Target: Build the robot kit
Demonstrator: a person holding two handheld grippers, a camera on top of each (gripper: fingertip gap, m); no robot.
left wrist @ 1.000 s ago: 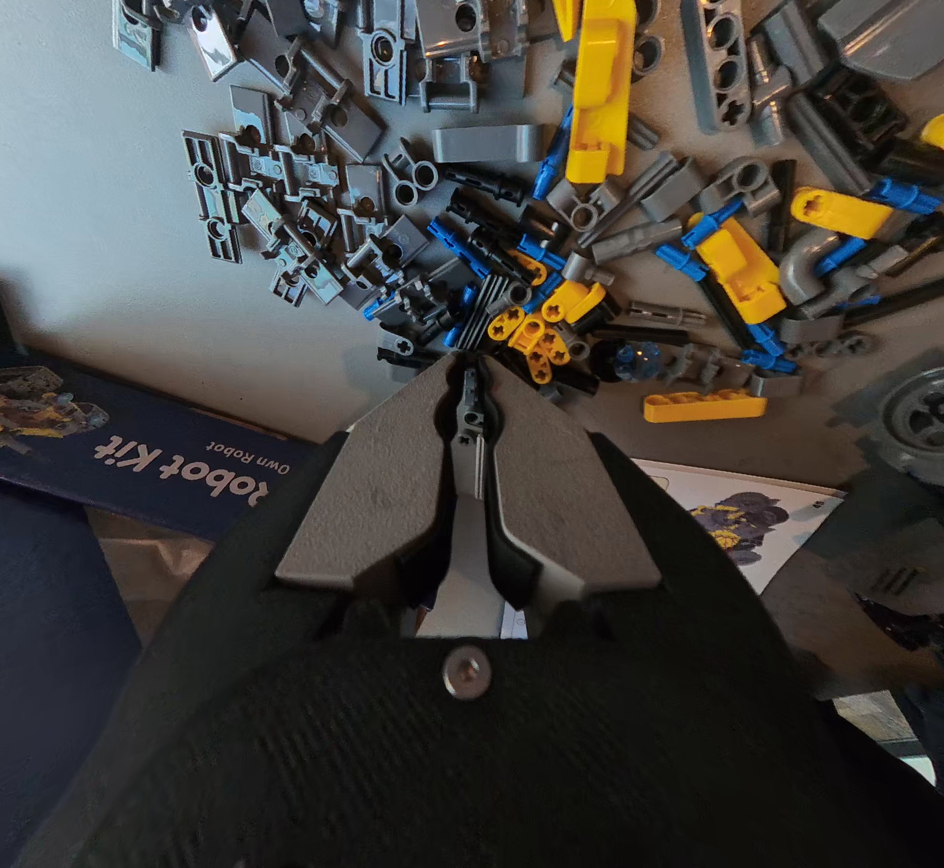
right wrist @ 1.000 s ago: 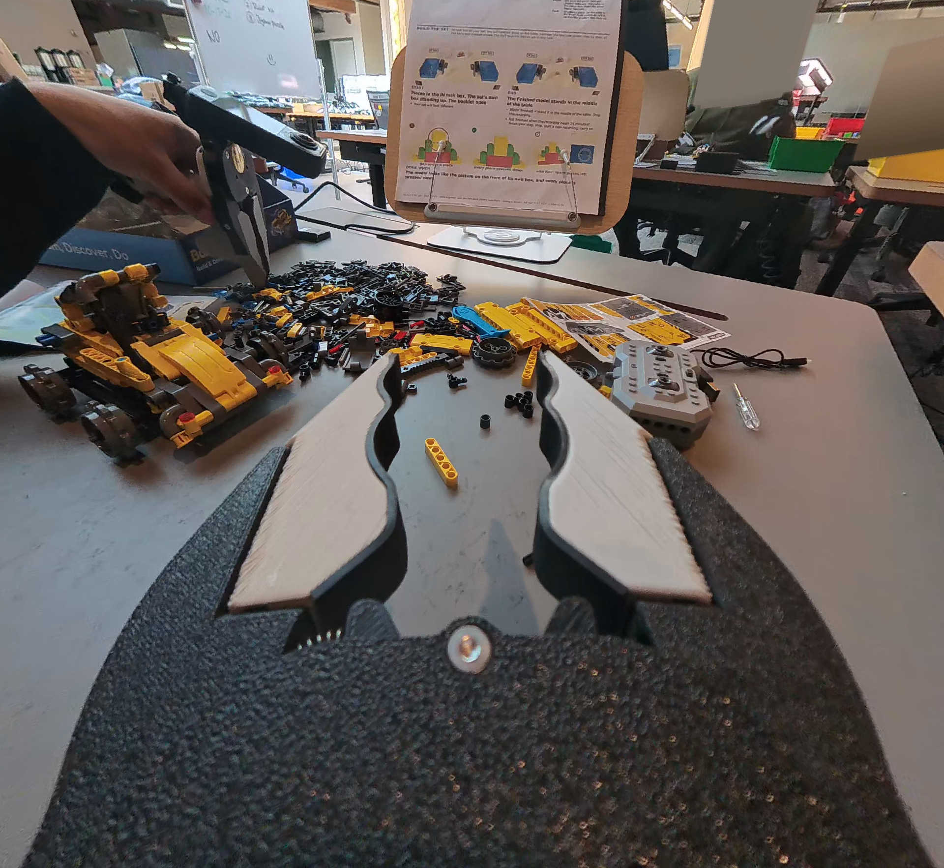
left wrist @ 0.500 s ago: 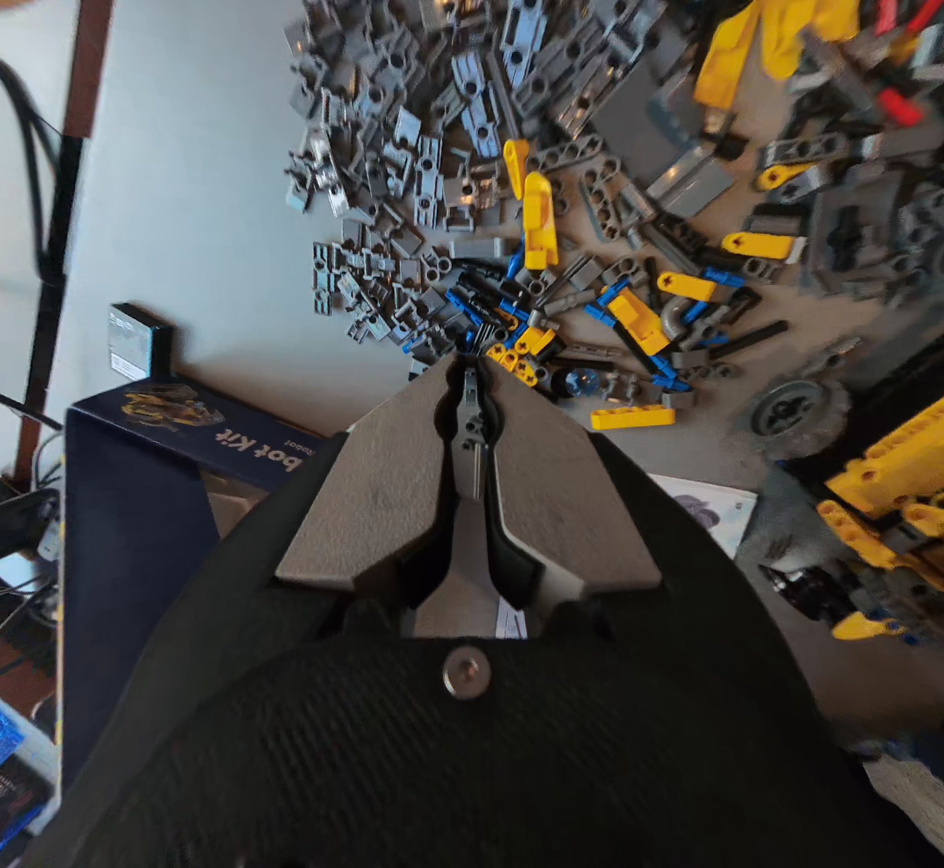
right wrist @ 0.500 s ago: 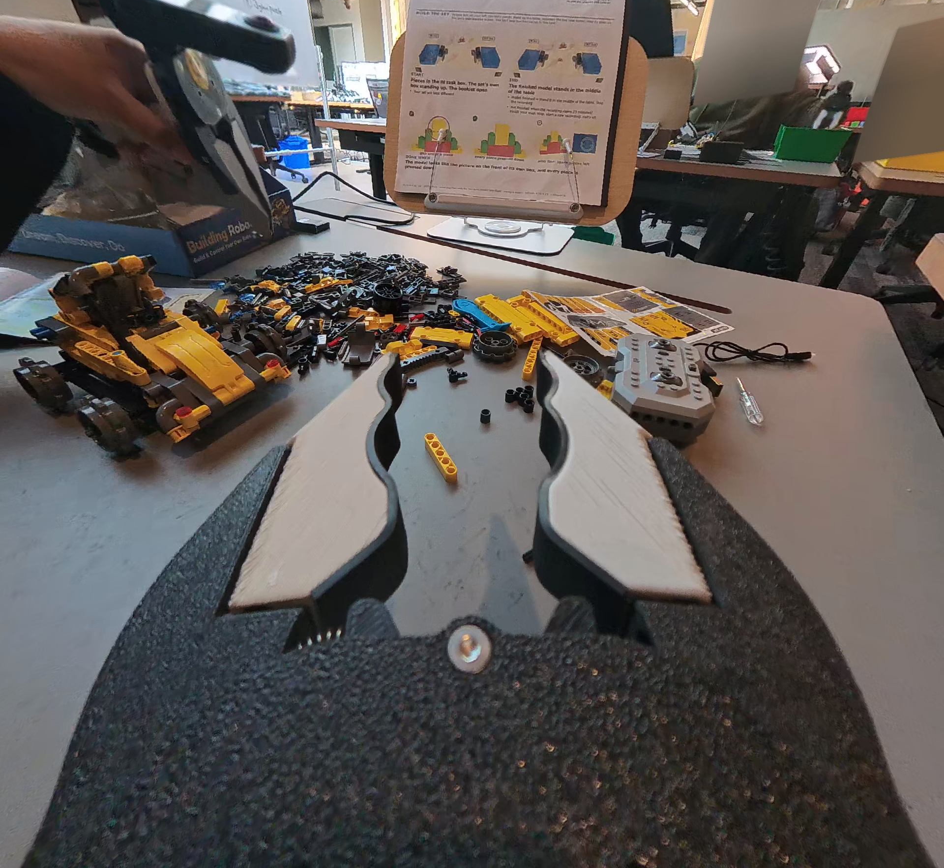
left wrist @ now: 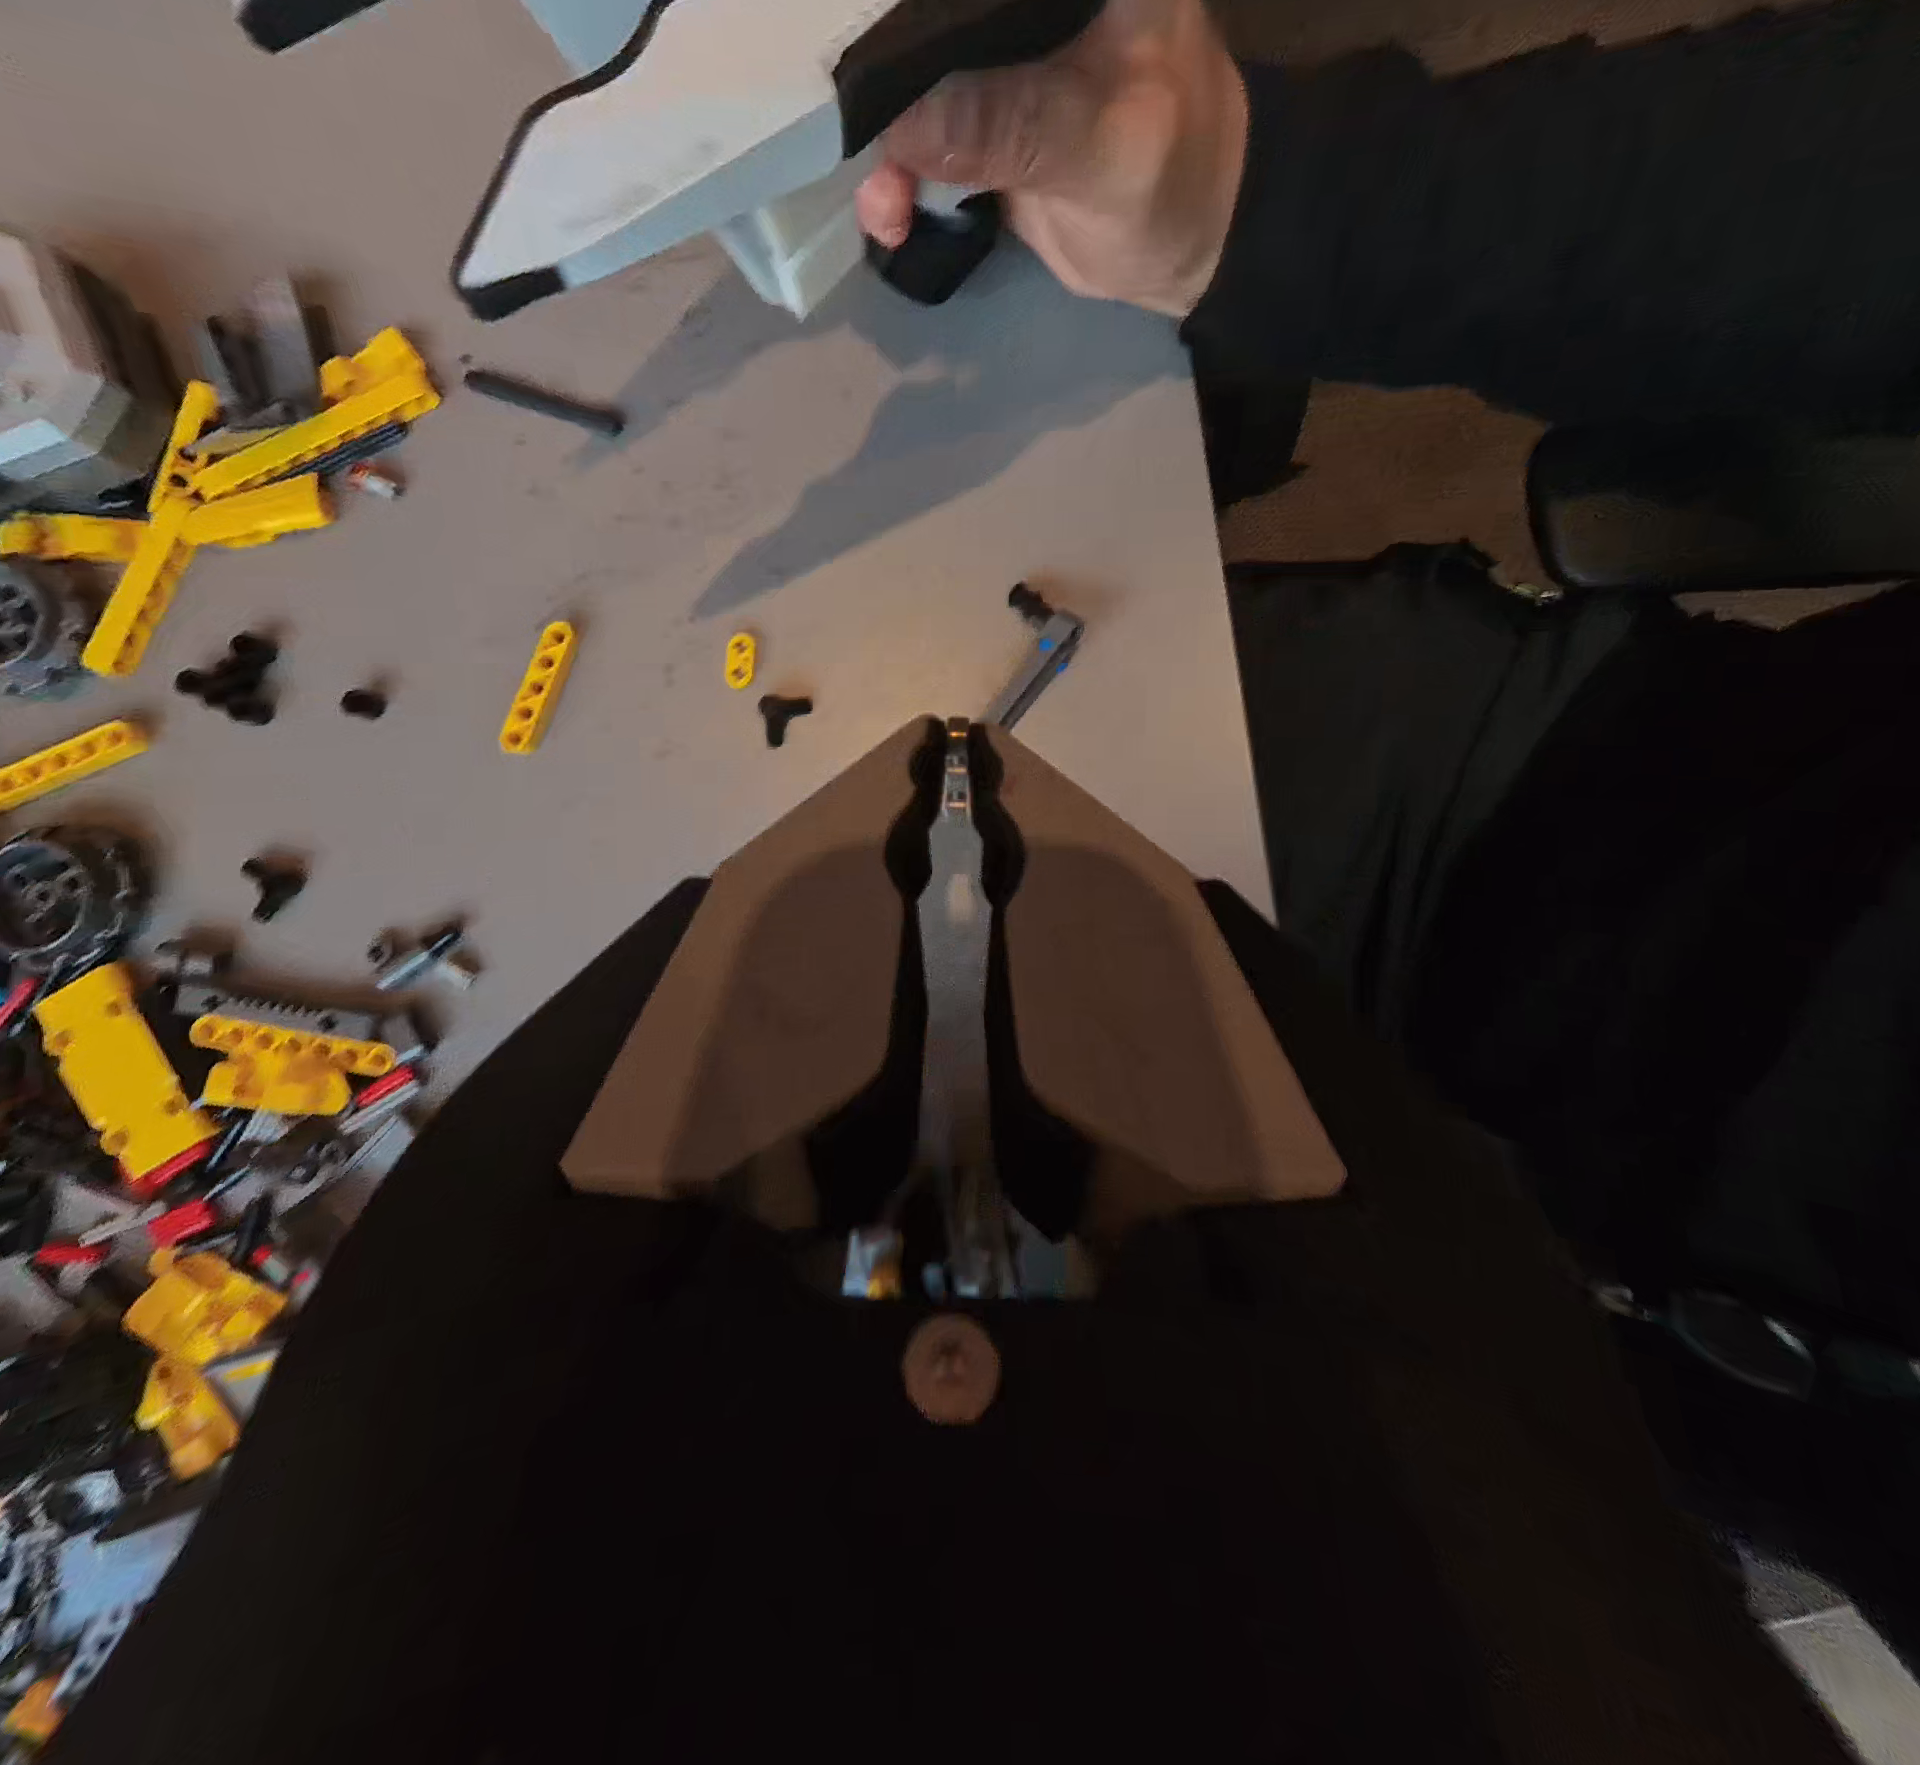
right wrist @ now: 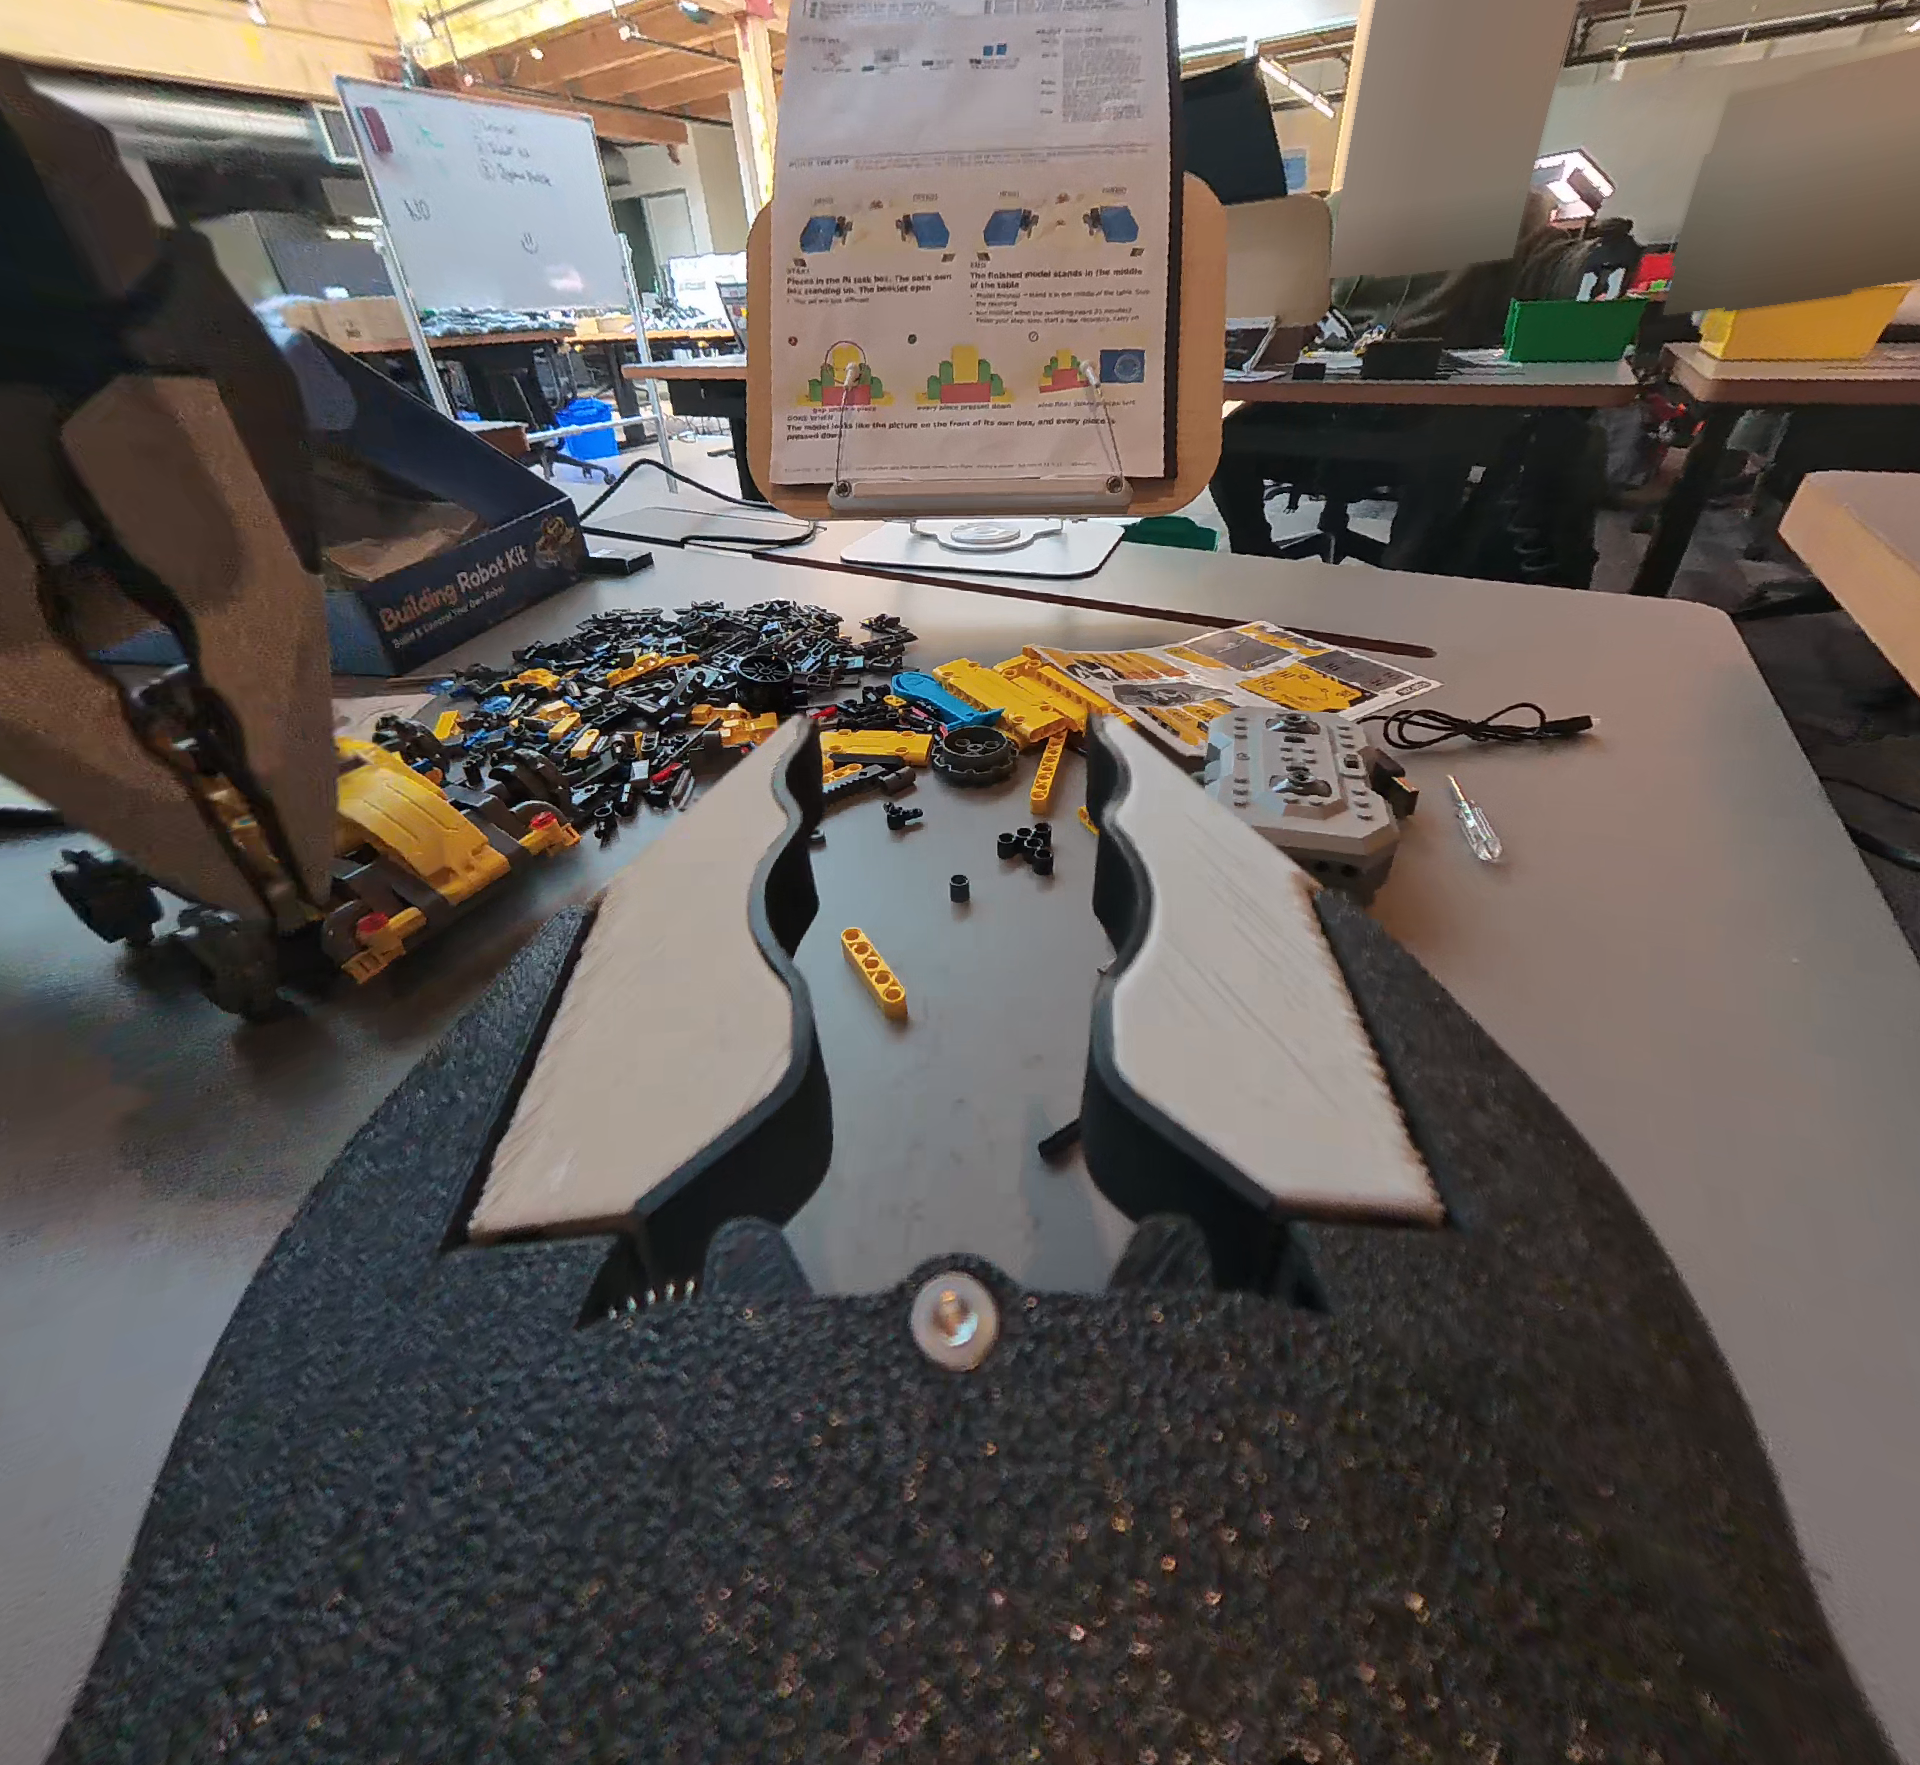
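Note:
My left gripper (left wrist: 956, 736) is shut on a thin grey piece (left wrist: 954, 785) and hangs over the table's near edge, above a grey beam with a blue pin (left wrist: 1039, 671). A black connector (left wrist: 781, 716) and a small yellow link (left wrist: 740, 657) lie just left of it. In the right wrist view the left gripper (right wrist: 286, 889) hangs next to the yellow car model (right wrist: 416, 822). My right gripper (right wrist: 951, 733) is open and empty, low over the table, with a yellow beam (right wrist: 875, 972) lying between its fingers. It also shows in the left wrist view (left wrist: 623, 53), held by a hand (left wrist: 1101, 157).
A pile of black, yellow and blue pieces (right wrist: 675, 676) lies mid-table. A grey control block (right wrist: 1299, 780), a black cable (right wrist: 1486, 728) and a small screwdriver (right wrist: 1475, 816) lie at the right. A dark blue box (right wrist: 457, 572) and an instruction sheet on a stand (right wrist: 977, 209) stand behind. The black connector (left wrist: 781, 716) lies around 10 cm away from my left fingertips. The left tips stand about 11 cm off the small yellow link (left wrist: 740, 657).
My left gripper has swung away from the parts pile by the box to the near table edge beside the car model, still shut on the grey piece. The right gripper has hardly moved.

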